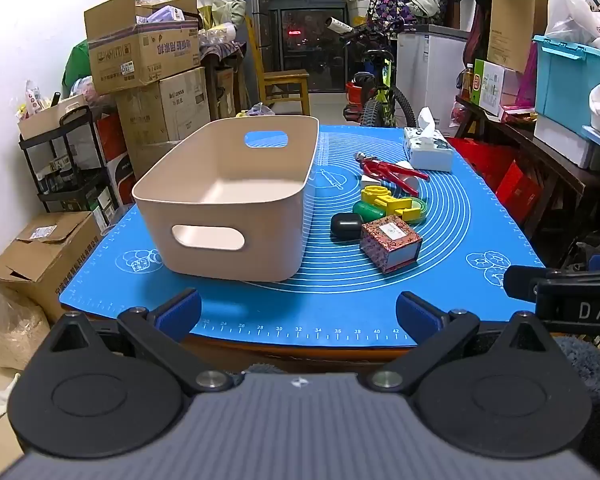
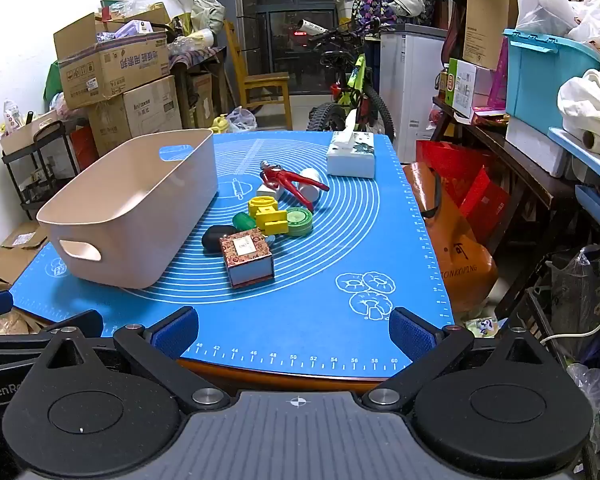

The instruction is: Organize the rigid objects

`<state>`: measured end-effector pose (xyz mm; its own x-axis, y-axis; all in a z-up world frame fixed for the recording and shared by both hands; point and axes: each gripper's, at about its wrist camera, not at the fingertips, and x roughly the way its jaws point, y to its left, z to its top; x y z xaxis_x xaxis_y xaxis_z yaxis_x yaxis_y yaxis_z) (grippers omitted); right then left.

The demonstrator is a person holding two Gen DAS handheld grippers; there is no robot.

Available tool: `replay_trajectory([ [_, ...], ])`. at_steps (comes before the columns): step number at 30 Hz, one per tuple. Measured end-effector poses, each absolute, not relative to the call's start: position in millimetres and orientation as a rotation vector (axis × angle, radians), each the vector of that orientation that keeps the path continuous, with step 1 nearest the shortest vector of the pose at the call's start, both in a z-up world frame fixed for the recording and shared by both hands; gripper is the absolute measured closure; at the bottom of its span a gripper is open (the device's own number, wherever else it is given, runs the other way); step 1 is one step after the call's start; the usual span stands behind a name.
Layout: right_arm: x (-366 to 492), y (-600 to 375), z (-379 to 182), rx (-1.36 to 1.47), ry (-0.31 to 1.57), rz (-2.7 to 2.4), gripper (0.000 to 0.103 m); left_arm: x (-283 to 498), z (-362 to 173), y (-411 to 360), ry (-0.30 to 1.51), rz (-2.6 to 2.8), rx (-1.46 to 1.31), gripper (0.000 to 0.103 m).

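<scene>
An empty beige bin (image 1: 228, 200) (image 2: 140, 216) stands on the left of the blue mat (image 1: 340, 304) (image 2: 300, 304). To its right lies a cluster: a patterned small box (image 1: 392, 243) (image 2: 248, 252), a black case (image 1: 346, 226) (image 2: 214, 236), a green capsule (image 1: 367, 210) (image 2: 244, 221), yellow blocks (image 1: 392, 202) (image 2: 269, 214), a green round tin (image 2: 299, 221), a red figure (image 1: 386, 172) (image 2: 288, 180) and a white cylinder (image 2: 309, 184). My left gripper (image 1: 298, 314) and right gripper (image 2: 294, 330) hover open at the mat's near edge, nothing between their fingers.
A tissue box (image 1: 427, 148) (image 2: 351, 156) stands at the mat's far right. Cardboard boxes (image 1: 140, 56) and a black cart (image 1: 68, 160) crowd the left. A bicycle (image 2: 352, 92) stands behind the table; shelves and red bags (image 2: 460, 192) line the right.
</scene>
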<state>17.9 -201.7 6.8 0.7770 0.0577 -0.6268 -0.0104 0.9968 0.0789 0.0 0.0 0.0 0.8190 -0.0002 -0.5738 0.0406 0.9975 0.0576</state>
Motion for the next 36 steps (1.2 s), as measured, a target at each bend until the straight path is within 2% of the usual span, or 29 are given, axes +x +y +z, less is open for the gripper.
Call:
replay_trajectory([
  [36,18.4,-202.6,6.7,0.073,0.682,0.036,0.002,0.3,-0.2,0.1,0.612,-0.019,0.076,0.001],
])
